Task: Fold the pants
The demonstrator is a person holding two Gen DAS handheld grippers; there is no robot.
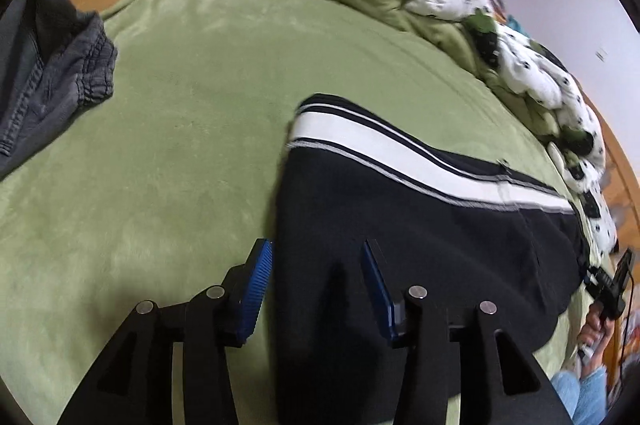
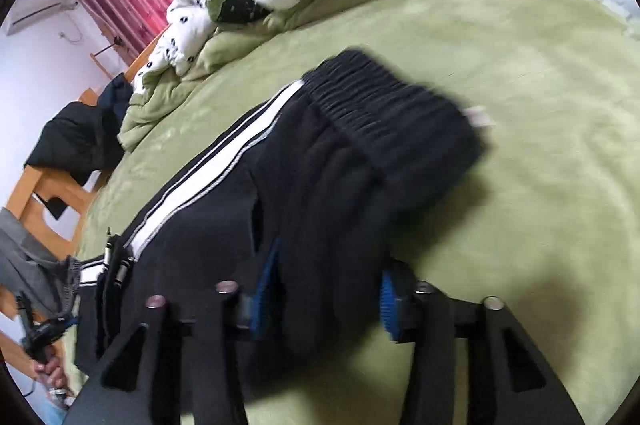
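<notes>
The black pants (image 1: pixel 420 245) run under the left gripper (image 1: pixel 316 289), their near edge hidden. In the right wrist view motion blur smears the waistband (image 2: pixel 384 93), and the frame edge cuts the grey garment (image 2: pixel 28 257).

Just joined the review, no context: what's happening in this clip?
A person with a handheld gripper in each hand is folding black pants with a white side stripe on a green bed cover. The left gripper is open over one end of the pants; the right gripper is open, its fingers either side of the fabric below the waistband. Grey pants lie off to the side.
</notes>
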